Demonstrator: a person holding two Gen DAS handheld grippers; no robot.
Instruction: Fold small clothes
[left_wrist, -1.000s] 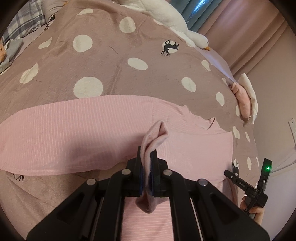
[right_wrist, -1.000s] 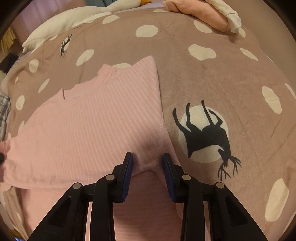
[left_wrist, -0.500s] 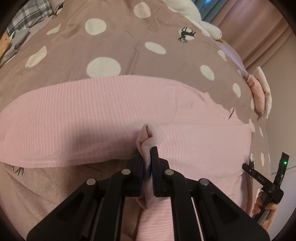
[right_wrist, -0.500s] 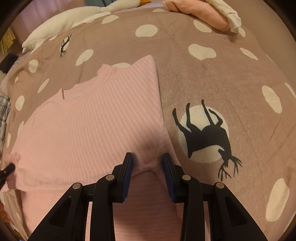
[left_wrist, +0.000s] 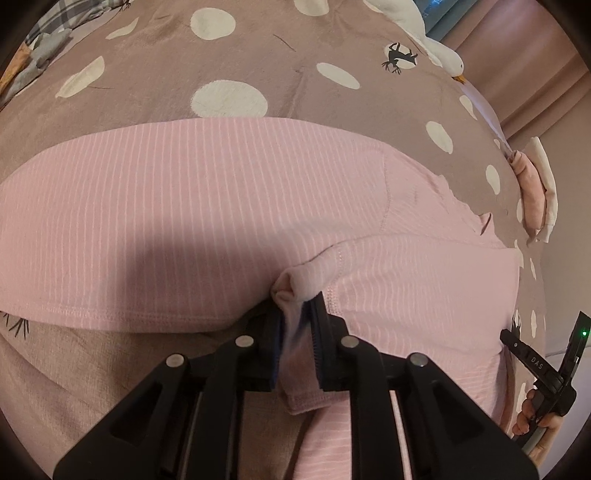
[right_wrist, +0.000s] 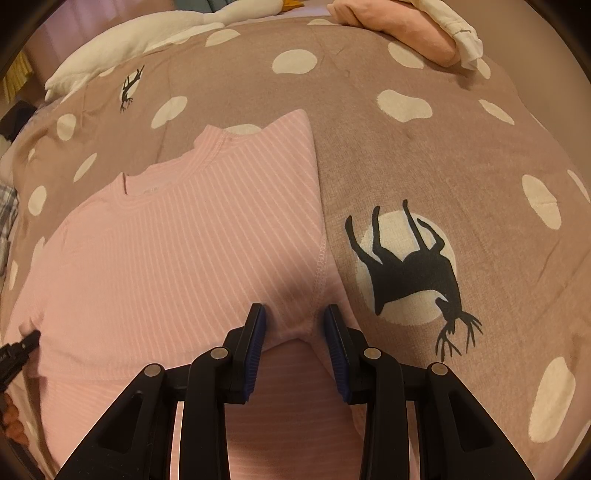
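While the pink striped top (left_wrist: 207, 206) lies flat on the dotted brown blanket (left_wrist: 258, 48), one sleeve is being laid across its body. Landmark for all positions: the neckline (right_wrist: 221, 142).

Left gripper (left_wrist: 297, 325): sleeve cuff (left_wrist: 295, 288) sits bunched between the jaws, well down from the neckline, near the hem side. Jaws have just been opening; the pads stand slightly apart and no longer look pressed on the cloth, though the cuff is between them.

Right gripper (right_wrist: 295, 332): jaws apart, straddling the side seam (right_wrist: 319, 266) below the neckline, on the edge nearest the black deer print (right_wrist: 410, 273). Fabric is between the pads, but contact is not evident; looks like pinning or hovering rather than a grip.

Beyond the neckline, at the far blanket edge: a folded pink and white pile (right_wrist: 413, 29).

Judgement: the step is the release of the sleeve. To do it well, open fully before lifting, so the cuff does not drag; withdraw straight back, away from the neckline. Cuff is crumpled, so a smoothing pass toward the seam is probably needed before the next fold.
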